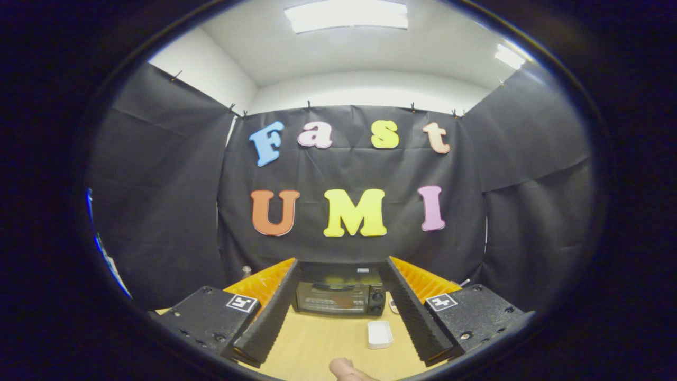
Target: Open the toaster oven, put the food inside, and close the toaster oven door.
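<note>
My gripper (pixel 341 328) is spread wide with nothing between its fingers, held above the desk (pixel 317 344) and aimed at the oven (pixel 339 296), which stands at the far edge of the desk against the booth wall, framed between the two fingers and well beyond them. Its door (pixel 332 298) looks shut. I judge the oven to be a stiff metal box, heavy enough to stay put if I pull gently; the door is glass, hinged low I would guess, so I should take it by the bar handle (pixel 332 287) along its top edge and swing it down rather than tug outward. A small white tray (pixel 380 334) lies on the desk nearer to me, just inside my right finger; it seems light and smooth, apt to slide, and best pinched across its short sides. Whether it holds food I cannot tell, for its contents are too small to make out. A pale rounded thing (pixel 346 369) shows at the near edge, cut off; it may be a fingertip. The knobs (pixel 377 301) are only dark blurs.
</note>
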The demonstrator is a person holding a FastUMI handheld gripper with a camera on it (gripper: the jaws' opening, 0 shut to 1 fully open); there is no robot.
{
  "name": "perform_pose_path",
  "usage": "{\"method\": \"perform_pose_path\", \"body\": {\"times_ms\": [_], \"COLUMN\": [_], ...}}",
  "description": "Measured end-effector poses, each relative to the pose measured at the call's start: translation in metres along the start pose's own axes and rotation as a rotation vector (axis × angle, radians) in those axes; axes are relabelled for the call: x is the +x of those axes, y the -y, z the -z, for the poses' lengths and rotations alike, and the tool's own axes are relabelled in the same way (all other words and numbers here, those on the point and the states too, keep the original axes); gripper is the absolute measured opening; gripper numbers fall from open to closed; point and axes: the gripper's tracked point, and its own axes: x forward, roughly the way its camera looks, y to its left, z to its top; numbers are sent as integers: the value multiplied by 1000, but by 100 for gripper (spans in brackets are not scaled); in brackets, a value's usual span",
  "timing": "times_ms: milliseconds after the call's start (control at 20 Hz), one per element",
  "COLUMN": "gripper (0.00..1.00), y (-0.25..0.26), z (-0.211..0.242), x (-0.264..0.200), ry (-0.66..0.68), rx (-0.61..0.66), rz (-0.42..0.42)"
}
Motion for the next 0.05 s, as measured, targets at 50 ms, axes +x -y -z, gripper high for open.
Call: {"method": "perform_pose_path", "body": {"times_ms": [50], "gripper": [100], "y": [-1], "z": [1], "x": [-1], "ry": [-5], "rx": [1], "rz": [-2]}}
